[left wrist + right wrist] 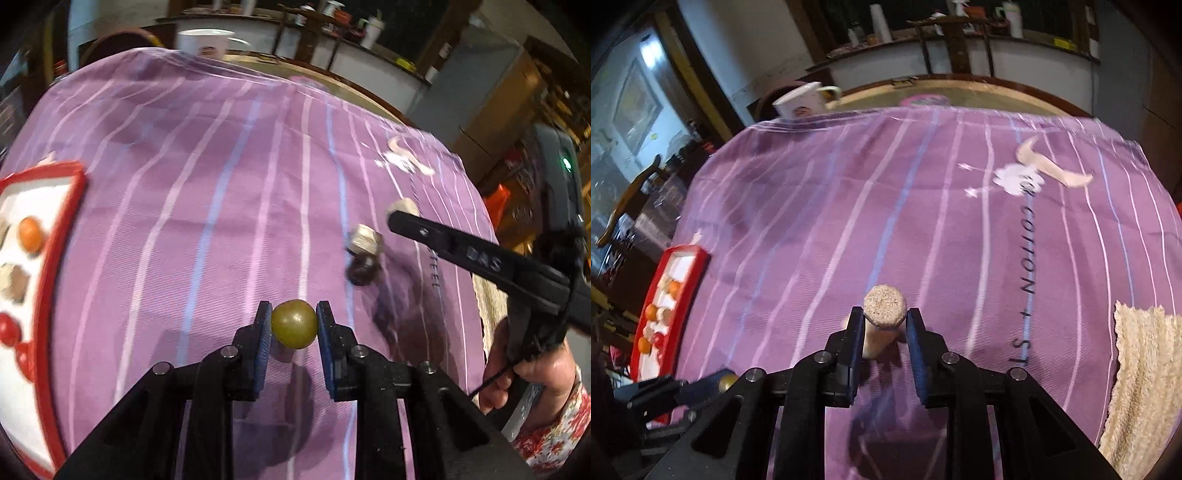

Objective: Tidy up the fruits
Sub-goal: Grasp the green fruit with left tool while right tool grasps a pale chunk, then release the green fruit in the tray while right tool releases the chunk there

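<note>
A purple striped cloth (886, 221) covers most of the tabletop (960, 90), and the sorting of the fruit looks to be partly done. At the cloth's left edge lies a red-rimmed tray (70, 229) that already carries several pieces: an orange ball (30, 233), red cherries (9, 330) and a pale brownish piece (14, 282) show in the left wrist view, and more orange and red pieces in the right wrist view. A cream towel (1145, 369) hangs at the cloth's right edge, and a white mug (803, 101) stands at the far edge.

Out on the open cloth, well apart from the tray, two pieces appear not yet sorted: a dark round fruit (364, 271) with a pale piece (365, 240) touching it on its far side.

The left gripper (294, 325) is clamped on a green grape (294, 324), held above the cloth near its front edge. The right gripper (884, 325) is clamped on a tan, mushroom-shaped piece (884, 306) with a speckled round top; whether that piece rests on the cloth cannot be told. A hand (532, 373) in a floral sleeve (554, 435) holds it.

Both held pieces have yet to reach the tray, and the loose pair would follow.
</note>
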A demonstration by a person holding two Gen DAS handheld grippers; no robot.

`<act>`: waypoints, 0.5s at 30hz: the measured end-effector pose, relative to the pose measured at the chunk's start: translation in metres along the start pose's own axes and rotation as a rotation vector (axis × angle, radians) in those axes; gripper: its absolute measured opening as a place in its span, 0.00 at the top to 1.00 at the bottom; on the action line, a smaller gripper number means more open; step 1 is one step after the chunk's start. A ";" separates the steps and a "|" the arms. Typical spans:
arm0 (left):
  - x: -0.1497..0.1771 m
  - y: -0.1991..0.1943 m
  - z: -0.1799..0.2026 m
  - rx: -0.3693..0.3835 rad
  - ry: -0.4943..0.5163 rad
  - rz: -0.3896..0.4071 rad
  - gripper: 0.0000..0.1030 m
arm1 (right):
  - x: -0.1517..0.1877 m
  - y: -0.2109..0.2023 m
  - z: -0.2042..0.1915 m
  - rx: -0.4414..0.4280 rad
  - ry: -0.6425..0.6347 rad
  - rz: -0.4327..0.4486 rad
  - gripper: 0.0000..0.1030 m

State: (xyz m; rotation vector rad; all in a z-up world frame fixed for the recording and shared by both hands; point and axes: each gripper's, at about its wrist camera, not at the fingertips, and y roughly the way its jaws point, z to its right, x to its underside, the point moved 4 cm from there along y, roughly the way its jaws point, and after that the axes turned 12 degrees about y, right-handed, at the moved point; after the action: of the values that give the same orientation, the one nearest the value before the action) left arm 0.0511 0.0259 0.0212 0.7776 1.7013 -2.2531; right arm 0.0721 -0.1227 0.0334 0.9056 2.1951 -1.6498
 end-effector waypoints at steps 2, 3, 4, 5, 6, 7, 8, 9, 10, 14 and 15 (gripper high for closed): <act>0.002 -0.008 -0.013 -0.015 -0.023 0.008 0.77 | 0.005 -0.004 -0.016 -0.022 -0.022 -0.002 0.76; 0.005 -0.014 -0.021 -0.028 -0.034 0.012 0.77 | 0.009 -0.005 -0.027 -0.038 -0.035 -0.007 0.76; 0.008 -0.021 -0.031 -0.046 -0.045 0.018 0.77 | 0.014 -0.005 -0.038 -0.055 -0.048 -0.015 0.76; 0.011 -0.027 -0.039 -0.060 -0.053 0.021 0.77 | 0.018 -0.005 -0.046 -0.066 -0.059 -0.022 0.76; 0.016 -0.034 -0.048 -0.076 -0.063 0.025 0.77 | 0.024 -0.005 -0.058 -0.080 -0.076 -0.032 0.76; 0.021 -0.042 -0.060 -0.100 -0.075 0.027 0.77 | 0.031 -0.005 -0.074 -0.097 -0.099 -0.044 0.76; 0.026 -0.048 -0.069 -0.121 -0.085 0.028 0.77 | 0.036 -0.005 -0.083 -0.108 -0.114 -0.052 0.76; 0.033 -0.056 -0.081 -0.143 -0.099 0.029 0.77 | 0.043 -0.004 -0.098 -0.123 -0.134 -0.063 0.76; 0.042 -0.064 -0.096 -0.168 -0.120 0.030 0.77 | 0.050 -0.002 -0.110 -0.136 -0.149 -0.073 0.76; 0.072 -0.093 -0.152 -0.258 -0.205 0.025 0.77 | 0.078 0.004 -0.161 -0.191 -0.202 -0.118 0.76; 0.081 -0.099 -0.167 -0.279 -0.229 0.022 0.77 | 0.085 0.007 -0.176 -0.206 -0.216 -0.133 0.76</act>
State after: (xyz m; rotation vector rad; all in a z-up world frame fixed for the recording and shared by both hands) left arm -0.0163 0.2249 0.0284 0.4547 1.8278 -1.9446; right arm 0.0388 0.0696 0.0396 0.5121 2.2623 -1.4632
